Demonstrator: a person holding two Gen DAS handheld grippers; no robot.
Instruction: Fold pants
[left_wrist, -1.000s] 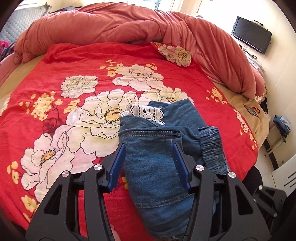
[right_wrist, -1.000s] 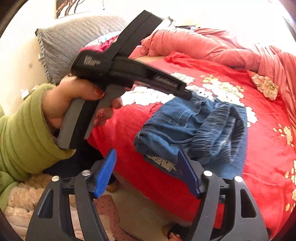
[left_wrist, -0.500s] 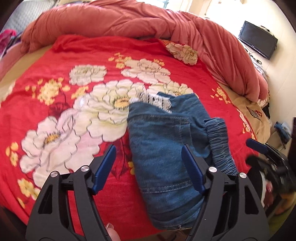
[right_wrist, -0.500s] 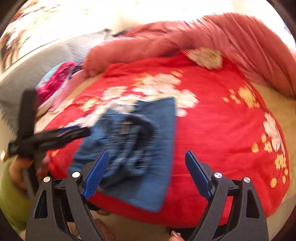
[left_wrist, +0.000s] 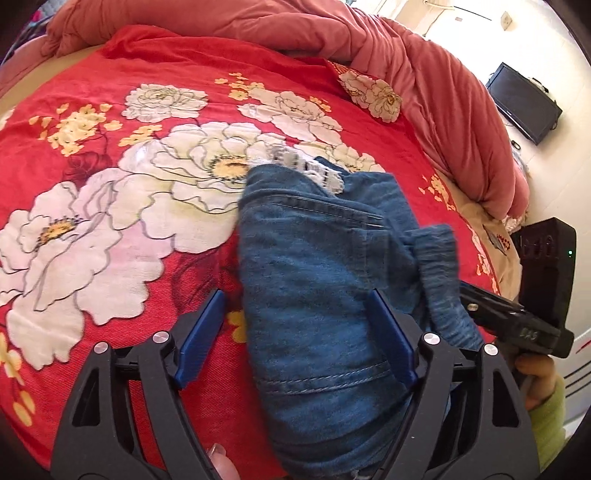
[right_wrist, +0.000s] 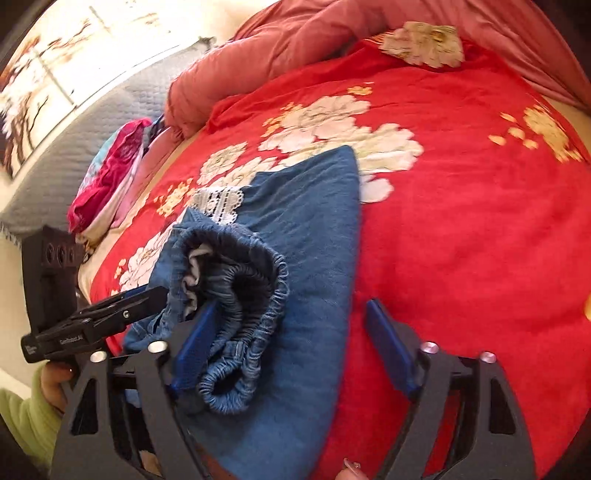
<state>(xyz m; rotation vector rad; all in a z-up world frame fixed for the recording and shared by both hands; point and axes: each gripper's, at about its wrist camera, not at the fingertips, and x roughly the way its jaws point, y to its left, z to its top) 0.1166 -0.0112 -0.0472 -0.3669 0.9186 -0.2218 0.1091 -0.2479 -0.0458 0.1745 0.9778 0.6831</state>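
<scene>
Pants (left_wrist: 314, 295) | folded, long axis near-to-far, lace end far | both hand-held grippers open, gripping nothing

This is a bedroom in a home — a wide bed (left_wrist: 92, 236) with a red flowered cover, a pink quilt (left_wrist: 424, 74) pushed to its far side, a grey padded headboard (right_wrist: 92, 133), and a flat dark screen (left_wrist: 522, 101) on the wall.
</scene>
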